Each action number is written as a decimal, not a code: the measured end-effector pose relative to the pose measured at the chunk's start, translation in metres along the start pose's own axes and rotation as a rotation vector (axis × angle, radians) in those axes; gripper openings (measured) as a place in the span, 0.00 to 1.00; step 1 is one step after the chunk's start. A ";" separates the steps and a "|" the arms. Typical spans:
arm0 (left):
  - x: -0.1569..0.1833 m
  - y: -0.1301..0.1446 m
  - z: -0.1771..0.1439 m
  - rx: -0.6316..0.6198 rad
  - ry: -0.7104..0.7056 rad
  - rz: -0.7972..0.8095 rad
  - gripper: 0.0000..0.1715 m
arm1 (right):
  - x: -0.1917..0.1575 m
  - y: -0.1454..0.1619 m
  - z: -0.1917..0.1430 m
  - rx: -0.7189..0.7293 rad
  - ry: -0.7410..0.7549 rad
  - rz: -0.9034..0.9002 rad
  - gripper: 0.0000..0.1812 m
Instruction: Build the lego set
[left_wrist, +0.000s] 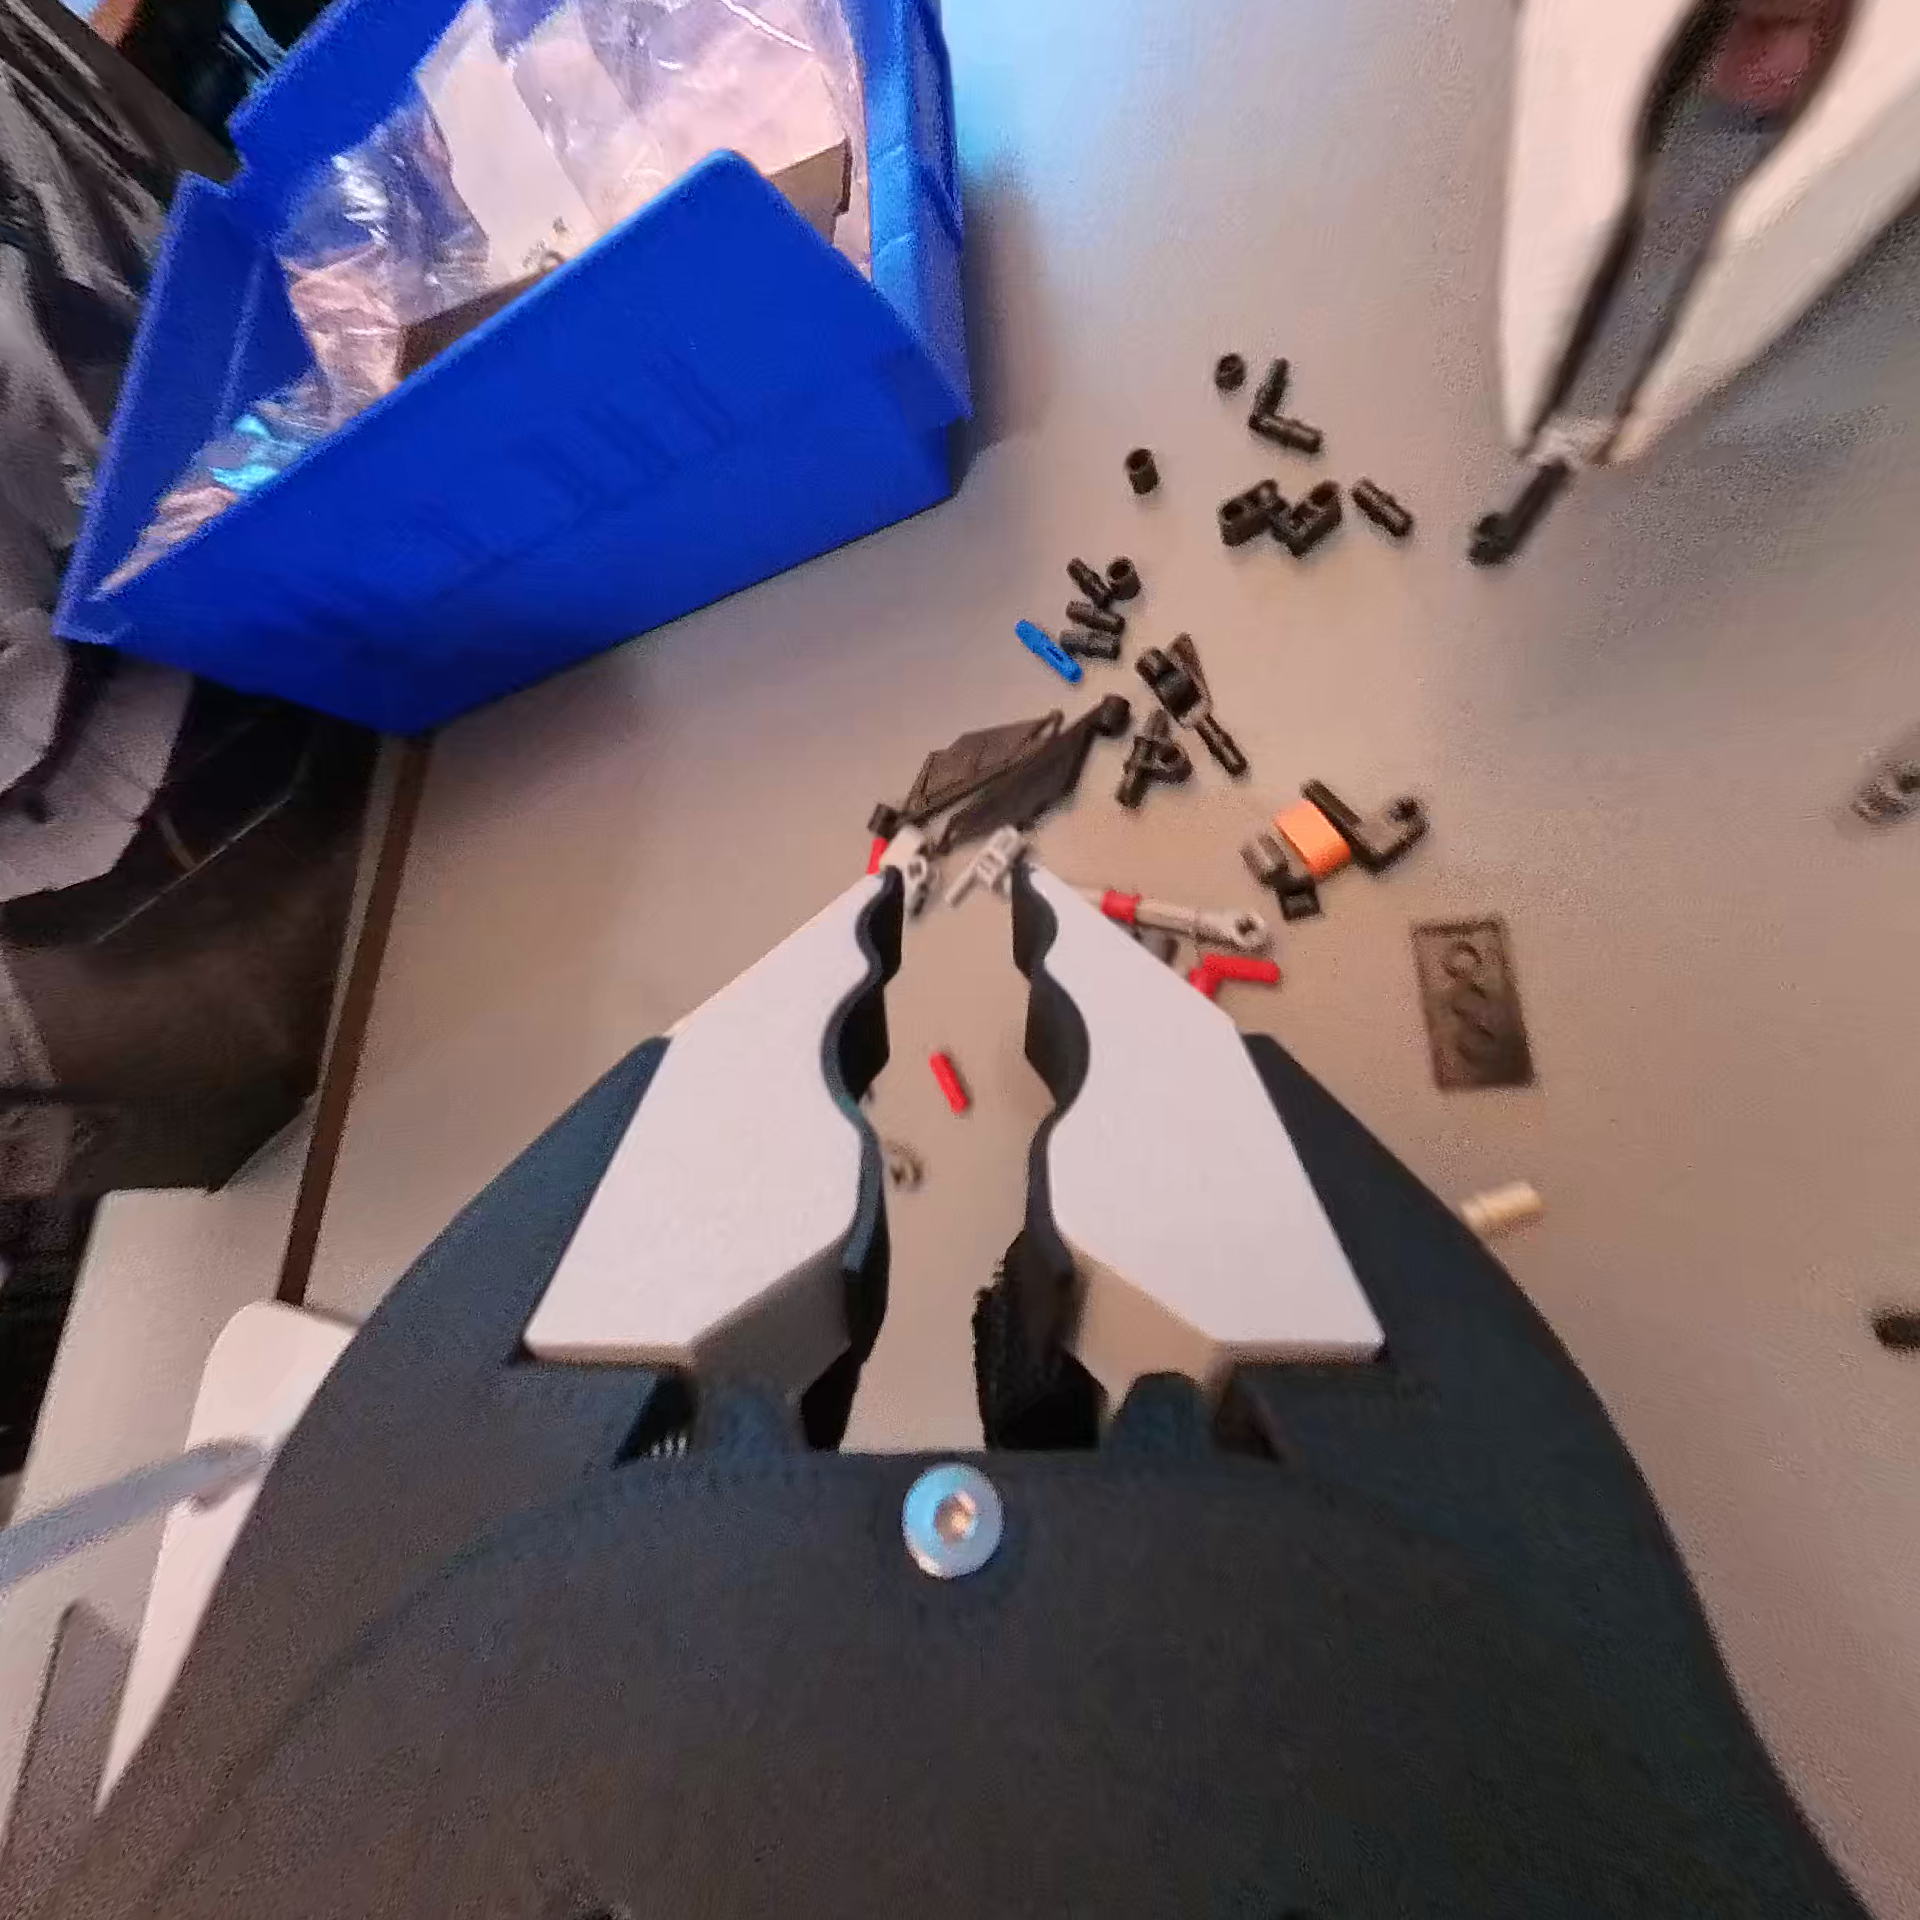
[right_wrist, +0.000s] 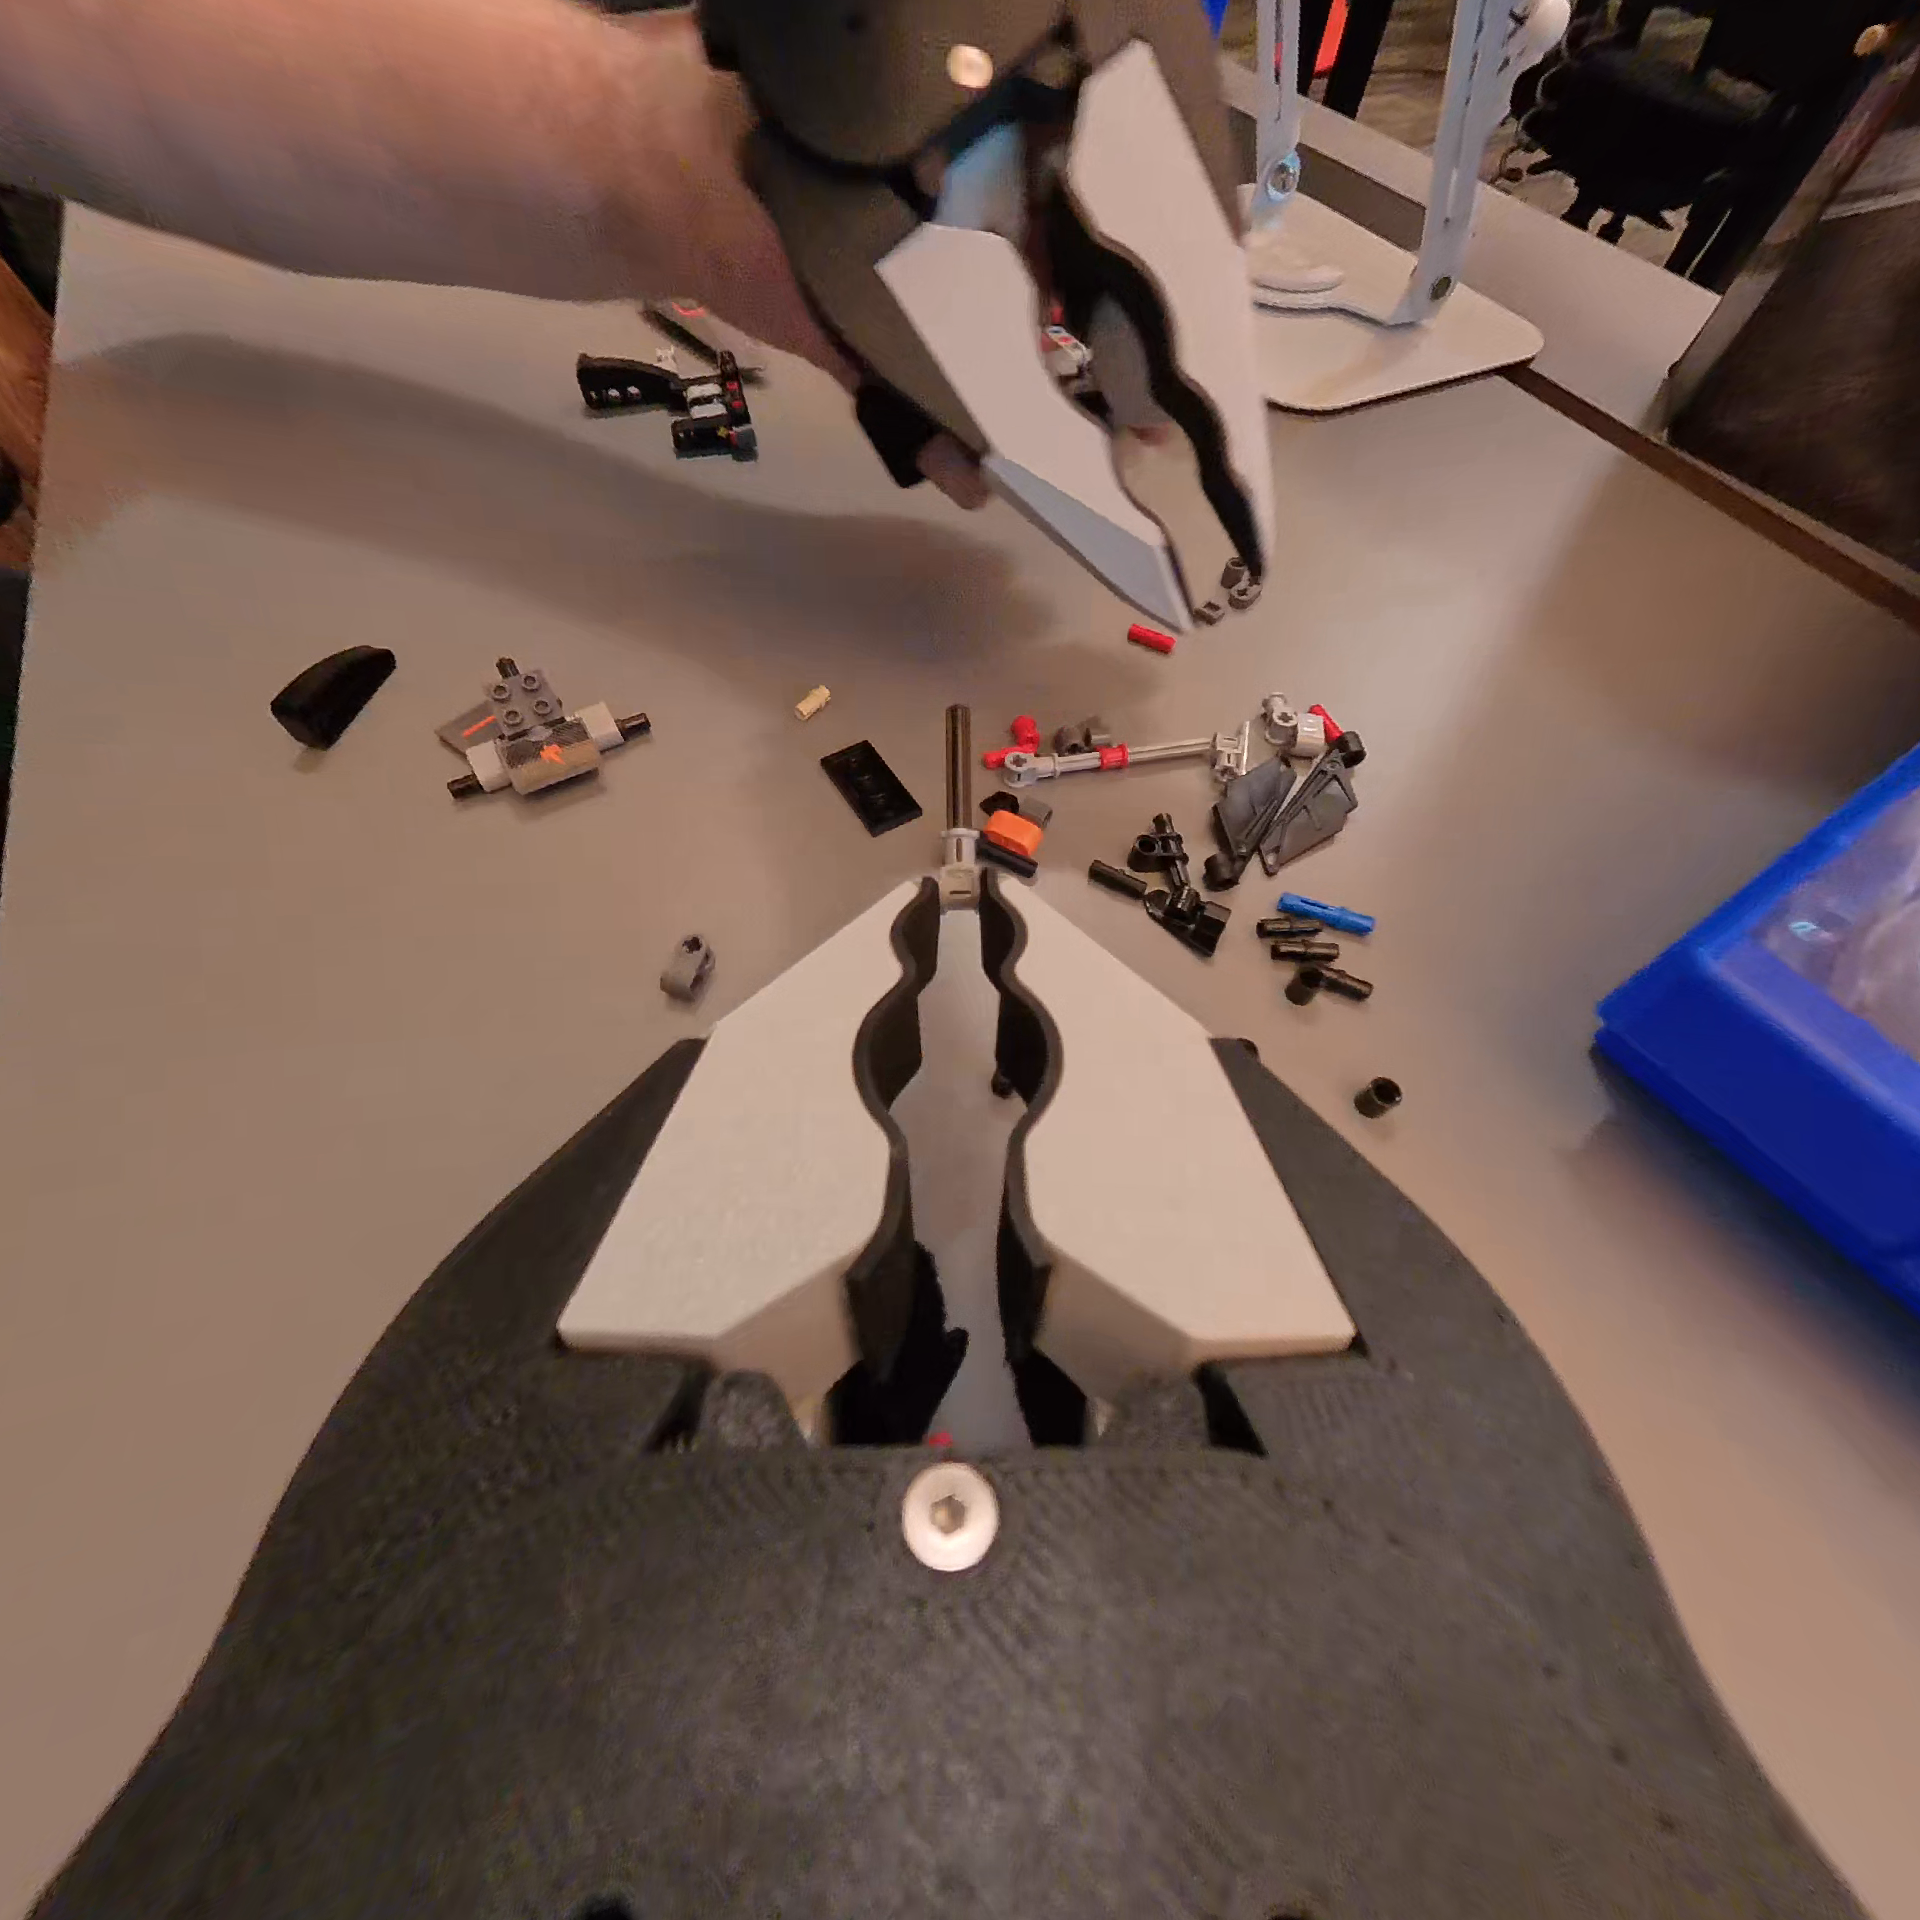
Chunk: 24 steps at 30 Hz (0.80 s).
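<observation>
My right gripper (right_wrist: 956, 888) is shut on a light grey connector (right_wrist: 957, 857) with a black axle (right_wrist: 956, 764) sticking forward, low over the grey table (right_wrist: 312, 1091). It also shows top right in the left wrist view (left_wrist: 1564, 452). My left gripper (left_wrist: 958, 878) holds a small grey piece (left_wrist: 985, 862) between its tips, just above the loose parts. A hand carries it at the top of the right wrist view (right_wrist: 1216, 603). Loose parts include black pins (right_wrist: 1314, 951), a blue pin (right_wrist: 1325, 914), an orange brick (right_wrist: 1011, 831), a black plate (right_wrist: 870, 787) and a red pin (right_wrist: 1151, 639).
A blue bin (left_wrist: 540, 499) with plastic bags stands by the parts. A grey sub-assembly (right_wrist: 540, 743), a black curved piece (right_wrist: 332, 694) and a black sub-assembly (right_wrist: 675, 400) lie farther off. A white stand (right_wrist: 1382, 343) is at the far edge. My hands' fingertips stand some 11 centimetres from each other. Left tips and right tips are each some 7 centimetres from the orange brick (right_wrist: 1011, 831). My left wrist view (left_wrist: 1313, 837) looks at it from another angle.
</observation>
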<state>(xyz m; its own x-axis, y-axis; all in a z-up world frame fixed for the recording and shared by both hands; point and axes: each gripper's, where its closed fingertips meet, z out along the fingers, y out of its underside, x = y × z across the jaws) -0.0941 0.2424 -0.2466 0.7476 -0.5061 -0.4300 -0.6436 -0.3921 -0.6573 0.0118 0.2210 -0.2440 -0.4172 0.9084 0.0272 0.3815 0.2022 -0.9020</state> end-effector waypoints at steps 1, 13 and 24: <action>-0.003 -0.001 0.010 -0.010 0.024 -0.011 0.11 | 0.000 0.001 0.000 -0.005 0.007 -0.009 0.03; -0.014 0.021 0.058 -0.192 0.140 0.032 0.06 | -0.007 -0.004 -0.007 0.010 0.008 -0.056 0.03; -0.011 0.020 0.063 -0.165 0.163 0.023 0.04 | -0.007 -0.007 -0.011 0.029 0.012 -0.058 0.03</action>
<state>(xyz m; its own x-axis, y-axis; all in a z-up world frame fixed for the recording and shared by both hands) -0.1045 0.2885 -0.2939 0.7050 -0.6282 -0.3291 -0.6879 -0.4930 -0.5326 0.0209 0.2177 -0.2334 -0.4282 0.8997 0.0849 0.3327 0.2442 -0.9109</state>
